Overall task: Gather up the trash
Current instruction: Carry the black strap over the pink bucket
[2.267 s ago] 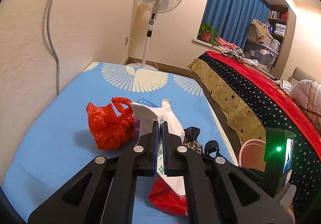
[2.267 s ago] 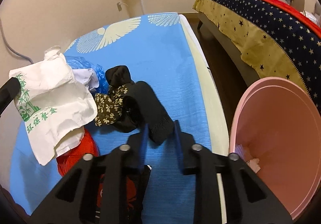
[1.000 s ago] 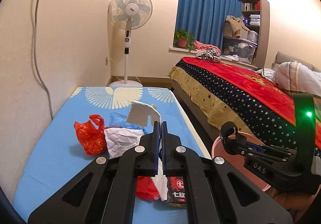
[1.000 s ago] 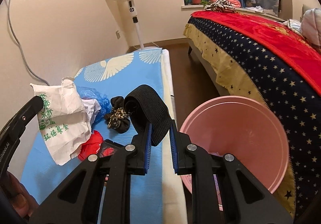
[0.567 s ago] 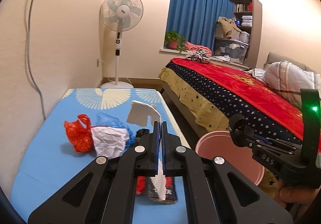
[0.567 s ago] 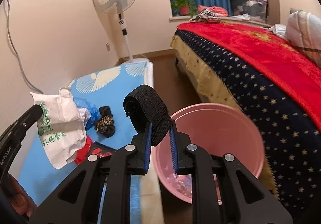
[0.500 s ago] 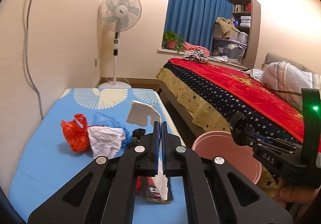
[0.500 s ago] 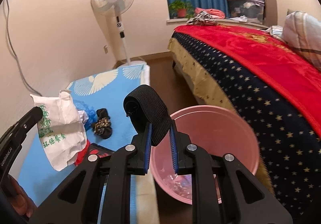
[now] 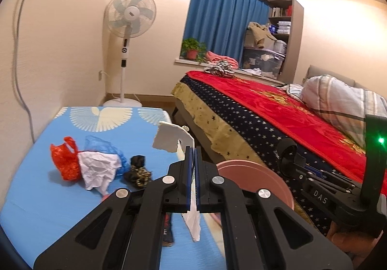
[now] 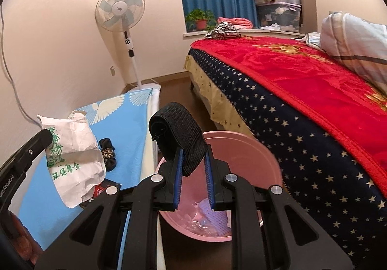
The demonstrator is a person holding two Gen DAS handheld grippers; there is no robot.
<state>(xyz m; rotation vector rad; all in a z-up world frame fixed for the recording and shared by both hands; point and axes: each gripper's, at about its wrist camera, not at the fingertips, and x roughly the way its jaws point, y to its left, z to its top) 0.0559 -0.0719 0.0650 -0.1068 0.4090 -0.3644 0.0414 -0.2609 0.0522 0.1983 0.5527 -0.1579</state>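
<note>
My left gripper (image 9: 192, 156) is shut on a white paper bag with green print (image 9: 173, 140), held above the blue mat; the bag also shows in the right wrist view (image 10: 72, 156). My right gripper (image 10: 192, 161) is shut on a black fabric band (image 10: 177, 129) and holds it over the pink bin (image 10: 256, 149), which has some trash at its bottom. The bin also shows in the left wrist view (image 9: 261, 178). On the mat (image 9: 36, 192) lie a red plastic bag (image 9: 64, 161), a crumpled white paper (image 9: 96, 168), a blue plastic bag (image 9: 101, 146) and a dark patterned cloth (image 9: 137, 170).
A bed with a red and starred blanket (image 10: 302, 100) stands right of the bin. A standing fan (image 9: 129, 35) is by the far wall. A dark wrapper (image 9: 168, 228) lies on the mat below my left gripper. A cable (image 9: 19, 52) hangs down the left wall.
Both grippers rose from the mat with their loads and swung right. The right gripper now holds the black band over the pink bin; the white bag hangs beside it.
</note>
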